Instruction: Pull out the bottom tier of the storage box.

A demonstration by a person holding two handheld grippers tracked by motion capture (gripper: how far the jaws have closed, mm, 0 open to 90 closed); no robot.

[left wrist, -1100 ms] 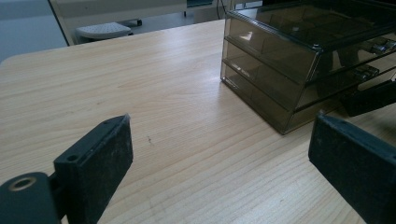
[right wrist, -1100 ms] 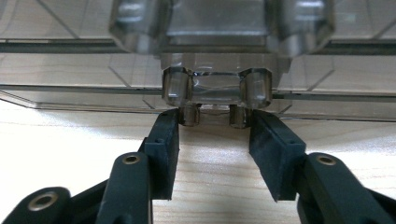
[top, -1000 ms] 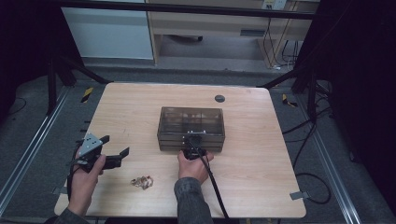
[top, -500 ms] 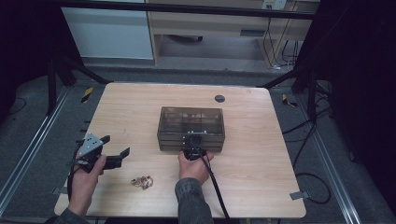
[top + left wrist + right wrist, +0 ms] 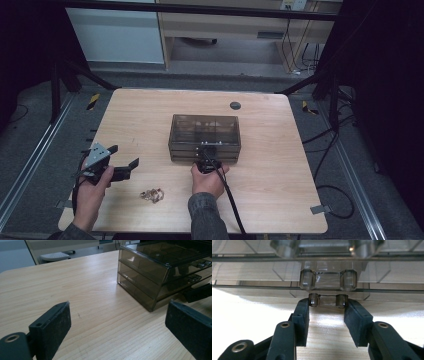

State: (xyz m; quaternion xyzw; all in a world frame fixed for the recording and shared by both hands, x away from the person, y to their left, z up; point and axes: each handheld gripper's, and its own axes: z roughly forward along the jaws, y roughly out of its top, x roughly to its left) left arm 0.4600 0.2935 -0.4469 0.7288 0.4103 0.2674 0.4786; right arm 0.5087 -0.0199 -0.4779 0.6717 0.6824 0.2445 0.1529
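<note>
Drawers of smoked clear plastic form a small cabinet [image 5: 205, 138] that is seen in the high view near the middle of the wooden table [image 5: 280, 200], with bare board left on every side of it. The right gripper [image 5: 205, 161] is set against the cabinet's near face, touching it low down. The left gripper [image 5: 123, 161] is held well to the left of the cabinet, near the table's left edge, and a small tangle of trinkets [image 5: 152, 194] lies in front of the cabinet, to its left.

From the left gripper view, the cabinet [image 5: 160, 272] is seen beyond wide-spread jaws that hold nothing, with free tabletop up to its corner.

From the right gripper view, the jaws are clamped around the bottom drawer handle [image 5: 328, 300], at the cabinet's lower edge
</note>
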